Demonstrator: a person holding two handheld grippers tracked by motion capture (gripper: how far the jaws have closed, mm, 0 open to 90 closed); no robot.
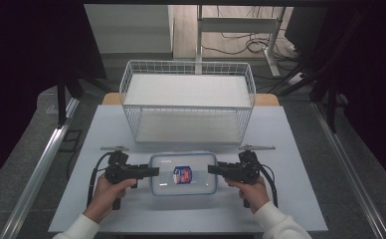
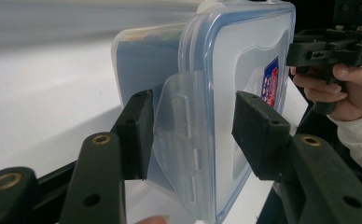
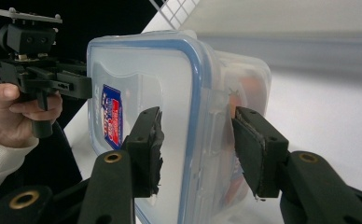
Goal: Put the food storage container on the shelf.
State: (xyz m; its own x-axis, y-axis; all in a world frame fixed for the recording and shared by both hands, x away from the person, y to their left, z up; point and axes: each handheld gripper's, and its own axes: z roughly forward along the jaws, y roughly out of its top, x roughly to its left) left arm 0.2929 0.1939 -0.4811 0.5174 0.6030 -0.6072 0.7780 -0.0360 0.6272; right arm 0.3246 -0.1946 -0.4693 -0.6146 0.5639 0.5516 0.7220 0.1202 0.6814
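Left gripper (image 2: 188, 135) jaws parted, end latch flap (image 2: 177, 140) of lidded container (image 1: 183, 173) straddled, not clamped. Right gripper (image 3: 195, 149) likewise spread astride opposite end. Container's long axis spanned between grippers, before wire basket (image 1: 187, 99) on table (image 1: 290, 199).

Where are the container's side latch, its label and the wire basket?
side latch (image 2: 181, 154), left gripper view, on the clear flap.
label (image 1: 182, 175), high view, middle of the sticker on the lid.
wire basket (image 1: 187, 107), high view, on the front rim.

A white wire basket (image 1: 187, 102) stands at the far side of the pale counter (image 1: 106, 124). Beyond it, a white desk frame (image 1: 241, 27) and floor cables (image 1: 253, 47).
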